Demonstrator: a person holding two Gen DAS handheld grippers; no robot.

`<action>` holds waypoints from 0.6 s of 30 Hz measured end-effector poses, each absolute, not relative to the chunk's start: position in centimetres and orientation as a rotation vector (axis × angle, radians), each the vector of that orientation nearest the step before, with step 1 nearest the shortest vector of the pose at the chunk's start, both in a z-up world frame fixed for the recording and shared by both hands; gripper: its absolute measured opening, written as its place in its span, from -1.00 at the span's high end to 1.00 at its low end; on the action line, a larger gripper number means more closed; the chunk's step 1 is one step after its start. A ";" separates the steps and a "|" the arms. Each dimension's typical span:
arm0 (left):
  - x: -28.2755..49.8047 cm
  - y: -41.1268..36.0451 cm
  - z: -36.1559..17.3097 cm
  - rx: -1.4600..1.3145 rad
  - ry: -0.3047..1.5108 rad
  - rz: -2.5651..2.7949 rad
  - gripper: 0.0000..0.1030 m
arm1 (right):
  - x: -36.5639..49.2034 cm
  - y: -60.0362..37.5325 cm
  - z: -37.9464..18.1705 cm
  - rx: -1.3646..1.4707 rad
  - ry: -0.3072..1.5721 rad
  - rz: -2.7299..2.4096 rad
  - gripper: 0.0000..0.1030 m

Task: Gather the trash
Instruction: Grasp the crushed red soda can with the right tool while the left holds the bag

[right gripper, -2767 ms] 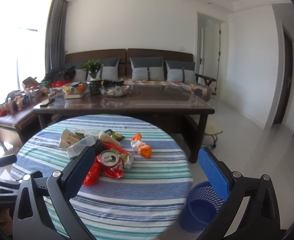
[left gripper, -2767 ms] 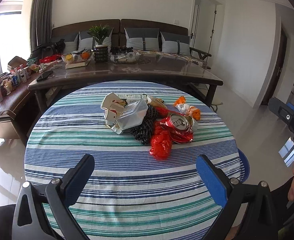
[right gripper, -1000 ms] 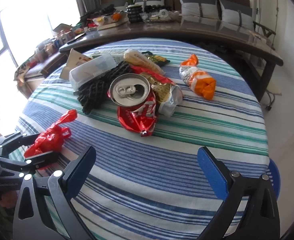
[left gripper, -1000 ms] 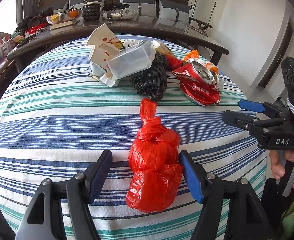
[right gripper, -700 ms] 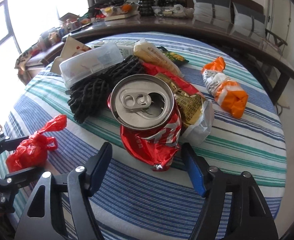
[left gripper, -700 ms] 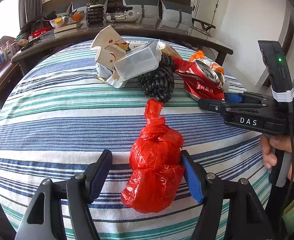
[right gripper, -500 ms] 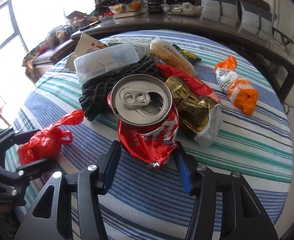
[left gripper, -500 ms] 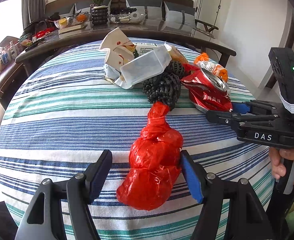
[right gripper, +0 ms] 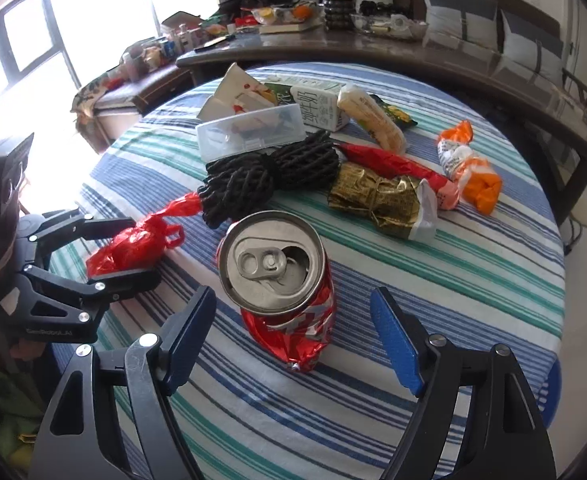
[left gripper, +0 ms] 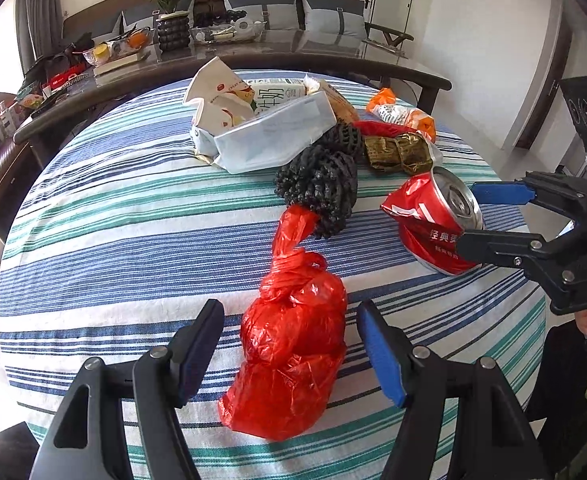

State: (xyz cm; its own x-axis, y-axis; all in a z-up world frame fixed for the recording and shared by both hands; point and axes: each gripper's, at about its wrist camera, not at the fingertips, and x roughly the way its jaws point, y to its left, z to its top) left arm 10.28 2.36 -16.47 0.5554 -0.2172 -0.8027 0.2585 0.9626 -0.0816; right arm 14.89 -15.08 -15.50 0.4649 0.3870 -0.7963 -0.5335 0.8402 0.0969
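On the striped surface (left gripper: 113,216) the left tongs (left gripper: 289,354) straddle the red bag (left gripper: 293,344); their pads seem just clear of it, though the plastic hides contact. The right tongs (right gripper: 293,338), which have just been opening, stand loose around the crushed can (right gripper: 281,276). Only the right view shows its open top; the left view shows its printed side.

The counter (left gripper: 133,216) wore a cloth striped in blue, white and teal. The knotted plastic bag (left gripper: 293,340) was bright red. The crushed can (right gripper: 289,292) was red with a silver top. The netting (right gripper: 261,176) was black, the snack packet (right gripper: 469,172) at two o'clock orange and white, and the foil wrapper (right gripper: 377,196) gold.
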 end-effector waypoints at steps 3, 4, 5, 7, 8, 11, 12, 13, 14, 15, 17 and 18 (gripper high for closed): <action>10.1 2.9 -16.3 0.038 0.937 -0.291 -0.36 | 15.6 -13.6 -15.4 -0.236 0.934 0.621 -0.59; 9.9 3.2 -16.3 0.041 0.939 -0.298 -0.35 | 15.8 -13.2 -15.5 -0.258 0.941 0.636 -0.59; 9.9 3.1 -16.3 0.047 0.941 -0.302 -0.31 | 16.0 -12.8 -15.6 -0.282 0.950 0.648 -0.59; 9.8 3.0 -16.4 0.057 0.945 -0.312 0.09 | 16.3 -12.4 -15.8 -0.306 0.950 0.652 -0.58; 9.8 3.0 -16.4 0.058 0.952 -0.316 0.13 | 16.5 -12.4 -15.9 -0.302 0.956 0.658 -0.47; 9.4 3.5 -16.0 0.041 0.943 -0.315 0.15 | 16.7 -12.5 -15.8 -0.302 0.963 0.649 -0.18; 9.2 3.8 -15.8 0.028 0.941 -0.314 0.15 | 16.6 -12.7 -15.6 -0.295 0.956 0.643 -0.18; 9.0 4.2 -15.4 0.011 0.937 -0.311 0.15 | 16.5 -12.9 -15.3 -0.282 0.950 0.642 -0.18; 8.7 4.6 -15.0 -0.007 0.932 -0.308 0.15 | 16.3 -13.3 -14.9 -0.267 0.945 0.641 -0.17; 8.4 5.1 -14.6 -0.022 0.927 -0.305 0.15 | 16.0 -13.6 -14.5 -0.257 0.939 0.634 -0.17; 7.8 5.7 -13.8 -0.048 0.917 -0.293 0.15 | 15.6 -14.3 -13.7 -0.247 0.930 0.624 -0.18; 7.7 5.9 -13.4 -0.060 0.913 -0.288 0.15 | 15.4 -14.7 -13.4 -0.241 0.927 0.622 -0.18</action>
